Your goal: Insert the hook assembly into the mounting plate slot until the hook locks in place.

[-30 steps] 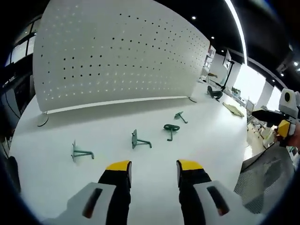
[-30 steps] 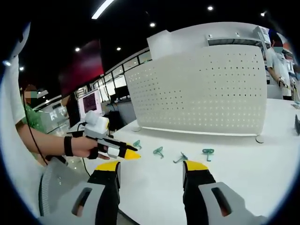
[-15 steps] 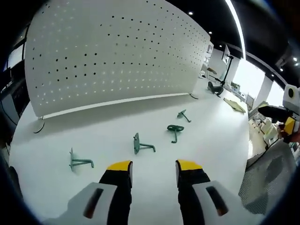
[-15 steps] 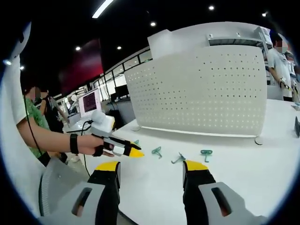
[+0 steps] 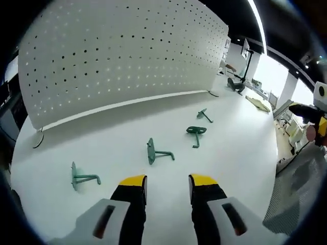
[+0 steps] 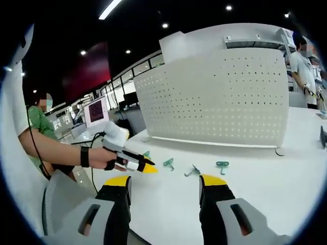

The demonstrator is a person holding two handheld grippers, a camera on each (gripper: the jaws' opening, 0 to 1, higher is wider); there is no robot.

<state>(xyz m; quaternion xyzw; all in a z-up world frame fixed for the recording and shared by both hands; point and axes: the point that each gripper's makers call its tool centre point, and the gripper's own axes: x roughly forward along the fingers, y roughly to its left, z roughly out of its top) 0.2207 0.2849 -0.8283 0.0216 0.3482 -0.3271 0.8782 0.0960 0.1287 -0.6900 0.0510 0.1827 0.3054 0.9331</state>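
Left gripper view: four green hooks lie on the white table in a loose row, well apart from one another. The first hook lies far left, its flat plate on edge and its stem along the surface; the second hook lies near the middle, just beyond the jaw tips; the third hook lies right of it; the fourth hook lies farthest off, nearer the panel. The white perforated mounting plate stands upright behind the row on small feet; no hook touches it. The left gripper hovers over the table with its yellow-tipped jaws spread apart and nothing between them. At the far right edge the right gripper is partly visible.

Right gripper view: a hand at the left holds the left gripper, whose yellow tips point toward the hooks; whether those tips are apart cannot be told from this side. The hooks lie in a row on the table, in front of the mounting plate. The right gripper hangs above the near table edge, jaws spread, holding nothing. A person stands at the far right behind the plate.
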